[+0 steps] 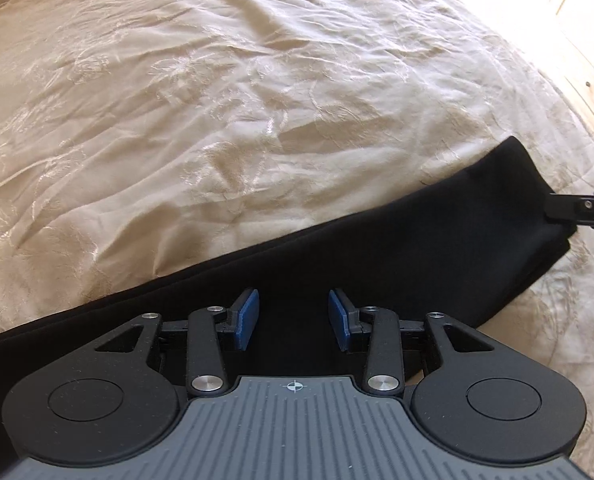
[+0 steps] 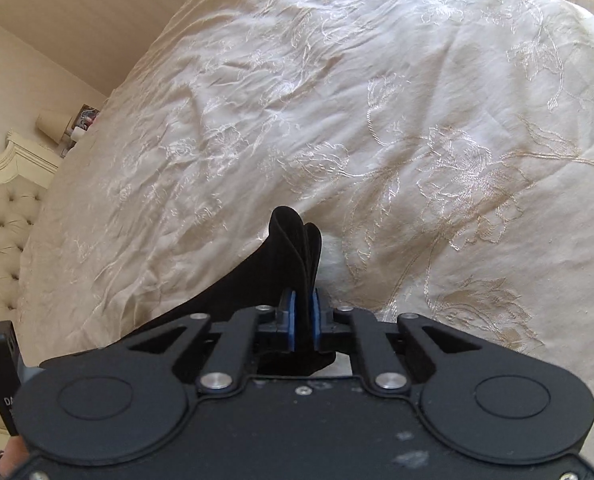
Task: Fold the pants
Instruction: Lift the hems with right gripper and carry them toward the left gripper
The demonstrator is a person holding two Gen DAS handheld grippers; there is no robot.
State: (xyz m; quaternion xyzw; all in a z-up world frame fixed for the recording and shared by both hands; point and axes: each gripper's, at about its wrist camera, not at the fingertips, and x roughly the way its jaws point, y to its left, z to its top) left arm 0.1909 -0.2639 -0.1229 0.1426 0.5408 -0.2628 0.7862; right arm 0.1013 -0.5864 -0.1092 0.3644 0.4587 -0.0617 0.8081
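While your left gripper (image 1: 294,323) hangs over the black pants (image 1: 377,252) with its blue pads (image 1: 246,319) spread wide and nothing between them, your right gripper (image 2: 304,322) is pinched tight on the stacked layers at one end of the pants (image 2: 301,240), which stick up past its fingertips. From there the pants stretch as a long dark band across the cream embroidered bedspread (image 1: 217,100). Farther off, a tufted headboard (image 2: 1,232) stands at the bed's far left.
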